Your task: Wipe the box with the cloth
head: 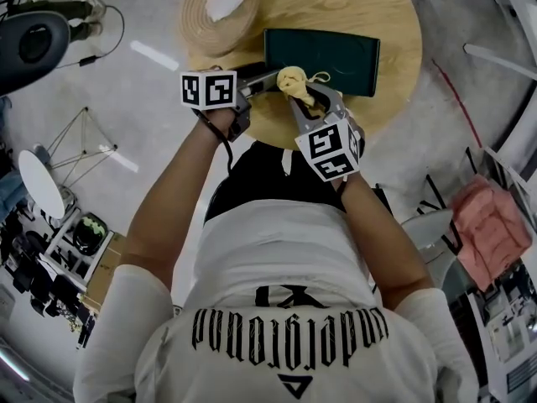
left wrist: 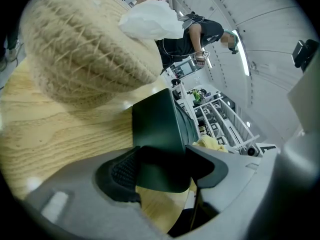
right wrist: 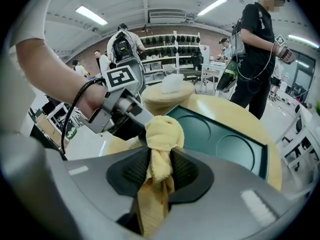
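A dark green flat box [head: 327, 57] lies on the round wooden table [head: 394, 15]. My left gripper [head: 262, 78] grips the box's near left end; in the left gripper view that end of the box [left wrist: 157, 124] sits pinched between the pads of the gripper [left wrist: 162, 171]. My right gripper [head: 302, 99] is shut on a bunched yellow cloth [head: 294, 82] at the box's near edge, just right of the left gripper. In the right gripper view the cloth [right wrist: 162, 134] bulges out past the jaws [right wrist: 161, 171], above the box's recessed top [right wrist: 220, 134].
A woven straw basket [head: 220, 15] holding something white stands on the table to the left behind the box. The table's near edge is just beneath both grippers. A pink cloth [head: 491, 229] lies off to the right. A person [right wrist: 260, 44] stands beyond the table.
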Demonstrator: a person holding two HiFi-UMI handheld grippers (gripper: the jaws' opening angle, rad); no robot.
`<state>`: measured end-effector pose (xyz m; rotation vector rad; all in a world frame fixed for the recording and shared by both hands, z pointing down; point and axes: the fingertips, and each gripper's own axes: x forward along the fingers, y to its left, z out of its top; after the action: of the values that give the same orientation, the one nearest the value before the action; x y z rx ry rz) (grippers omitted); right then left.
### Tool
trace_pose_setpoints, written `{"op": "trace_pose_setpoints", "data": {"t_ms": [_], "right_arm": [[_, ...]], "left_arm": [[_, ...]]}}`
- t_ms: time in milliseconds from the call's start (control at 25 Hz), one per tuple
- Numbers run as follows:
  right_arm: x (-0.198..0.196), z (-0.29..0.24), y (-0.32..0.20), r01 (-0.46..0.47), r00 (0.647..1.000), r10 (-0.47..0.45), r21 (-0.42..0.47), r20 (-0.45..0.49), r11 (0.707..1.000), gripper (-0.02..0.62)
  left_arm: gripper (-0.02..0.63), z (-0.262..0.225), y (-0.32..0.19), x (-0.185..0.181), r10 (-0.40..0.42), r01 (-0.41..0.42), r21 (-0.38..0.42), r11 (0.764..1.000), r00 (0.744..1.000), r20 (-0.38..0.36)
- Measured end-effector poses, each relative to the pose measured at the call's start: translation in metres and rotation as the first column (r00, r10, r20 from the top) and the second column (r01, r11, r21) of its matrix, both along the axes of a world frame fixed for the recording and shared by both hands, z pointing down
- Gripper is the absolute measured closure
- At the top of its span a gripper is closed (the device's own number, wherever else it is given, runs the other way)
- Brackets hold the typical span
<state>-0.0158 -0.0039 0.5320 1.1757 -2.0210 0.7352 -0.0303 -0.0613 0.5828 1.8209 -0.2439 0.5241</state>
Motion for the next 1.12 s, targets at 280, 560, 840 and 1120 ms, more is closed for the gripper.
{"op": "trace_pose_setpoints", "data": {"t_ms": [280,560,840,1120], "right_arm": [[0.074,0.000,0.023,-0.100,0.994,0.098,-0.043,-0.039,0.994,0.491],[0.153,-0.001,0.039,-0.219,0.970,0.210,-0.056,-0.125,0.974,0.491],[0.165,-0.001,-0.007,-0.164,0.977,0.159,-0.029,-0.145,0.986,0.492],[0.177,-0.004,-0.057,-0.088,0.982,0.089,0.012,-0.167,0.996,0.491]], "left_arm": [[0.308,0.000,0.001,0.000,0.024,-0.024,0.004,1.000,1.000,0.003],[0.308,0.000,0.002,0.003,0.044,-0.044,0.009,0.999,0.999,0.011],[0.307,0.001,0.004,0.003,0.093,-0.093,0.009,0.996,0.995,0.027],[0.304,0.002,0.005,0.004,0.109,-0.109,0.009,0.994,0.993,0.034]]}}
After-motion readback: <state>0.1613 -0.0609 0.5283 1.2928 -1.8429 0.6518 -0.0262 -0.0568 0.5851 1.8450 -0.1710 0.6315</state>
